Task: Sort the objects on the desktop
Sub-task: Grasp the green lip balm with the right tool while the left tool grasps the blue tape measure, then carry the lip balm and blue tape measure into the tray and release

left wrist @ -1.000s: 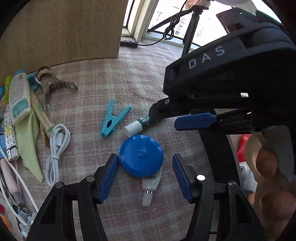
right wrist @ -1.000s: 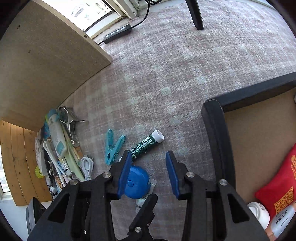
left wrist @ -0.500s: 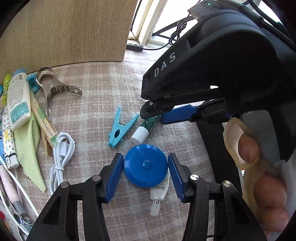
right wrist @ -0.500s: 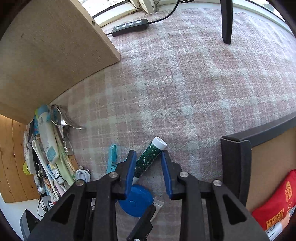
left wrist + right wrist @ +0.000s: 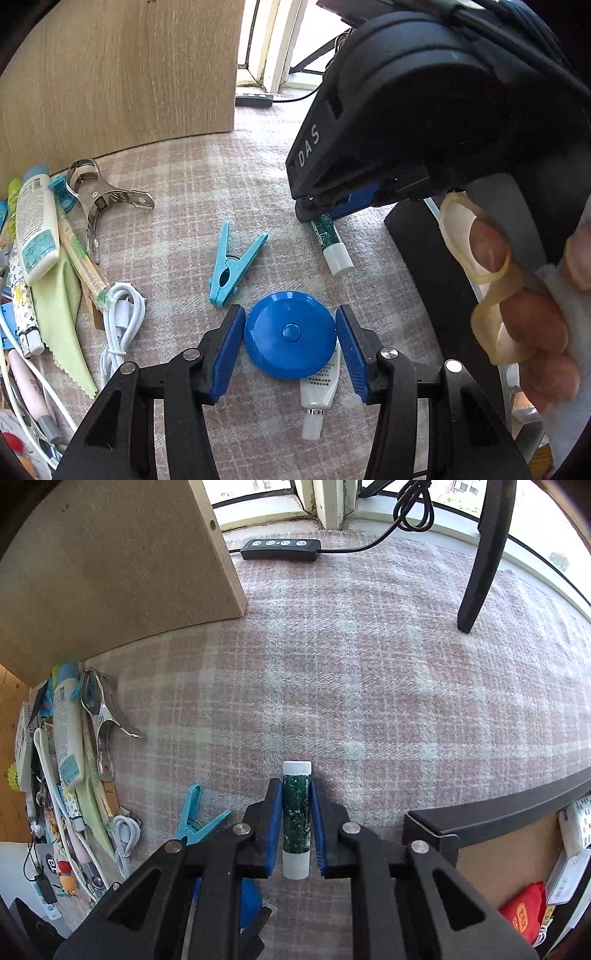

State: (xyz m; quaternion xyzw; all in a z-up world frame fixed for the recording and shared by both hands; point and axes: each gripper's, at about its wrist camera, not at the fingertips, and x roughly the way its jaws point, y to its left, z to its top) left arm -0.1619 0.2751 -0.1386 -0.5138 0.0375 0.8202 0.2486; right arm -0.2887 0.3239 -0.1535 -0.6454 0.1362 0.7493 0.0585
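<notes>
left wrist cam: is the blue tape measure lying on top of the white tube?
Yes, the round blue tape measure overlaps the upper end of the small white tube, whose nozzle end sticks out below it.

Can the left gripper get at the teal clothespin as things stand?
Probably not yet: the left gripper has its fingers around the blue tape measure. The teal clothespin lies bare just beyond, with nothing on top.
</notes>
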